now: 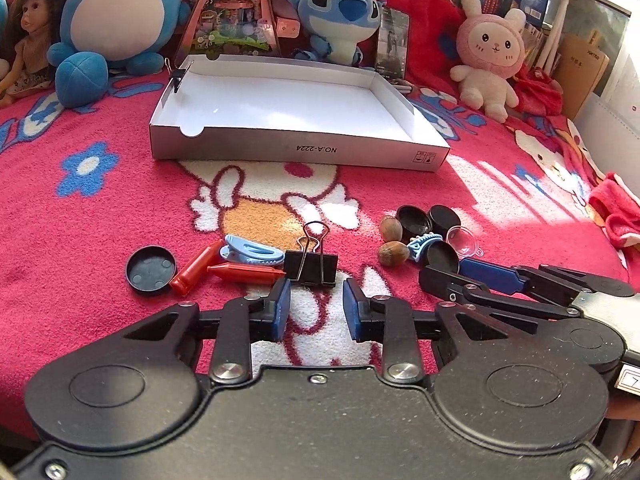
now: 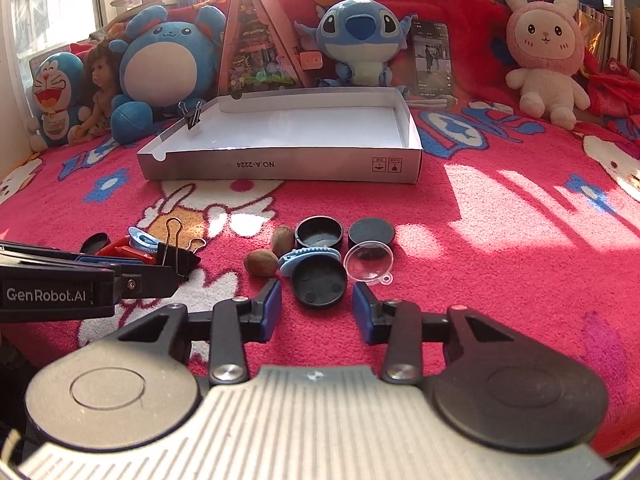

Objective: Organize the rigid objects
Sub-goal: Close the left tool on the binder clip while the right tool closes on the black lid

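**Between two spread tools, a scatter waiting for the box**

Between the pads of the left tool (image 1: 316,308), released and holding nothing, lies bare blanket, with the black binder clip (image 1: 311,266) just beyond the tips. The right tool (image 2: 317,307) is likewise released, its pads standing to either side of a black cap (image 2: 319,282) lying upside down just ahead.

My judgement is that the step in hand is a first pickup. The left tool would do well to move forward and clench on the clip's black body, not its wire handles, which stand up and could slip. The right tool needs its pads low on the cap's thin rim, since the cap lies flat on soft pile.

Left of the clip lie a blue hair clip (image 1: 250,250), two red crayons (image 1: 244,273) and another black cap (image 1: 151,269), all crowded together. Beyond the right tool's cap sit a second blue clip (image 2: 306,257), two walnuts (image 2: 261,263), a clear dome (image 2: 369,261) and two more caps (image 2: 319,231); the clear dome touches the near cap's far side and may get nudged.

Farther off stands the shallow white box (image 1: 298,153), with a small binder clip (image 2: 193,116) on its left wall. Plush toys (image 2: 358,36) line the far edge of the bed.
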{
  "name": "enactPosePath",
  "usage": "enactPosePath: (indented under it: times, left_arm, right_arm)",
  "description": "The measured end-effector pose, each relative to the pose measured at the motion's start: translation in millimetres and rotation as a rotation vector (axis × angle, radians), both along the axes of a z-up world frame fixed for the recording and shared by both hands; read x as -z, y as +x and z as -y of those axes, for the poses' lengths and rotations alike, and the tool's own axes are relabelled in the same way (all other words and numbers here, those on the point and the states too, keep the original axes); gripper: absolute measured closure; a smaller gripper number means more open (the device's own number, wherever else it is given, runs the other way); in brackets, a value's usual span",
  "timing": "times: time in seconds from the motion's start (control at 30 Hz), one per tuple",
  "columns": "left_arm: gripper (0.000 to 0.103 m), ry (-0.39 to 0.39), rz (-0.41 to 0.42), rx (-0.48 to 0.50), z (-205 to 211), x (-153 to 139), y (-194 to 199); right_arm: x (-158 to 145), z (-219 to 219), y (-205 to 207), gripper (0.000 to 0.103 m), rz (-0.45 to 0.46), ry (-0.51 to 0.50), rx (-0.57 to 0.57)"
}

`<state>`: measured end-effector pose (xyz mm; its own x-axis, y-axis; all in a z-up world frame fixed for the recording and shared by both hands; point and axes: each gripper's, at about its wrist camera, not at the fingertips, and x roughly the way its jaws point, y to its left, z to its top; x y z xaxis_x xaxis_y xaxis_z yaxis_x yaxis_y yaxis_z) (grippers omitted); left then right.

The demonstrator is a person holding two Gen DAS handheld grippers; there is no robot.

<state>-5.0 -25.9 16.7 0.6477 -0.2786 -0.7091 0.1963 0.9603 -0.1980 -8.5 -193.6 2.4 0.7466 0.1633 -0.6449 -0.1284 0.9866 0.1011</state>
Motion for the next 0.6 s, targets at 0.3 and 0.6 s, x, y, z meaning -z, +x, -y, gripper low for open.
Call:
enactPosePath:
  times: [0.3,0.6]
  left_arm:
    - [0.063,-0.001,0.002,-0.010,-1.8,3.7,10.6]
    - [0.071,0.045,0.031,0.017,8.6,6.5,16.7]
  right_arm:
    - [-0.2,0.7,5.5,0.059,0.007,0.009,0.001]
    - [0.6,-1.7,11.0,0.059,0.013,-0.011,-0.001]
